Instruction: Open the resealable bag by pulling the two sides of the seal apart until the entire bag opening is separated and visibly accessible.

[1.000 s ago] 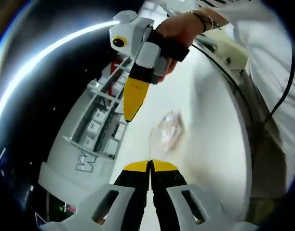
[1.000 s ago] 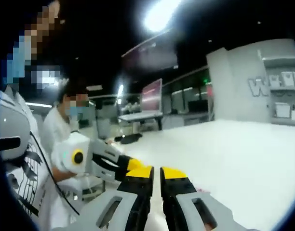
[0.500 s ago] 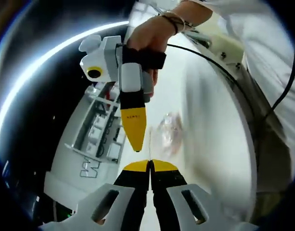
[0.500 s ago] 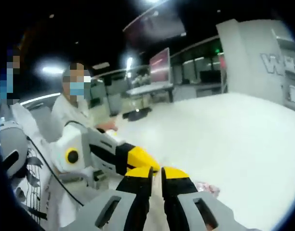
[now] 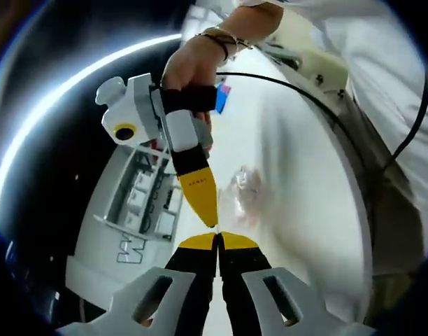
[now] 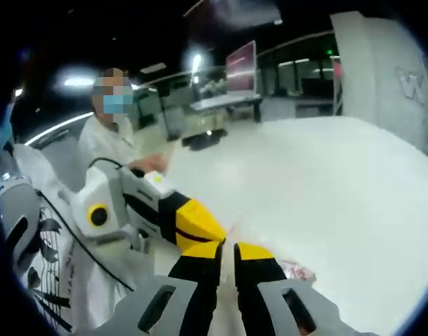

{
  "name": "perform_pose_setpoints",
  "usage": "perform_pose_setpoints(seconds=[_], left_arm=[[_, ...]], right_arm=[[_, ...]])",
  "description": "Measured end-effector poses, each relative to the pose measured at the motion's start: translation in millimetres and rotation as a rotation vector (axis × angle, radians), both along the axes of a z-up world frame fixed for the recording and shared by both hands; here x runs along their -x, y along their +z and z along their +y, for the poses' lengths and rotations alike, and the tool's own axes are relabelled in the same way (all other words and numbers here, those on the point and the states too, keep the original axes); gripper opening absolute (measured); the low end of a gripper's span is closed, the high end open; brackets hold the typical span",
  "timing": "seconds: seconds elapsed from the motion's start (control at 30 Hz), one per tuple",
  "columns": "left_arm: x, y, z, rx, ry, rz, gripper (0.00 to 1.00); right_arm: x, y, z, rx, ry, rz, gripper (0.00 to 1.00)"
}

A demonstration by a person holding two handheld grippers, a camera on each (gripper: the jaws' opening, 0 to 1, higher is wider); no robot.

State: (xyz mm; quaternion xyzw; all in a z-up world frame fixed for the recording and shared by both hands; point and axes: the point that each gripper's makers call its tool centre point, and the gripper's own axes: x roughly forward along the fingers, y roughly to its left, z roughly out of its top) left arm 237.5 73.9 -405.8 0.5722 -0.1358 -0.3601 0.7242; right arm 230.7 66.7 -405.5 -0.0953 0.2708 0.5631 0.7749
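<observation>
The left gripper (image 5: 217,236) is pressed together; the right gripper (image 5: 208,215), hand-held from 12 o'clock, meets it tip to tip, jaws closed. The resealable bag (image 5: 245,190) lies on the white table (image 6: 326,175).

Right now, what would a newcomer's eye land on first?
First, the two yellow-tipped grippers nearly meeting: in the left gripper view the right gripper points its tip at the shut left gripper. Just beyond them lies a small crumpled clear bag on the white table, untouched. In the right gripper view, a person in a white coat stands at the table's far edge.
</observation>
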Motion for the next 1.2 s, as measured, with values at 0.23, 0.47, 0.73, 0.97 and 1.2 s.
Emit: perform_pose_setpoints(seconds=[0.23, 0.47, 0.73, 0.97, 1.2], left_arm=[[-0.5, 0.0, -1, -0.022, -0.001, -0.015, 0.01], [-2.3, 7.0, 6, -0.020, 0.028, -0.046, 0.01], [-4.7, 7.2, 8, -0.057, 0.047, -0.073, 0.06], [-6.5, 9.4, 7, -0.109, 0.044, -0.110, 0.06], [-6.6, 16.6, 6, -0.124, 0.040, -0.150, 0.06]], right_arm=[[-1, -7.4, -4, 0.011, -0.014, 0.024, 0.02], [-5, -7.9, -6, -0.020, -0.032, 0.052, 0.00], [-4, -4.7, -6, -0.092, -0.060, 0.107, 0.00], [-2, -1.2, -5, -0.172, -0.077, 0.188, 0.00], [0, -2.7, -6, -0.212, -0.092, 0.236, 0.00]])
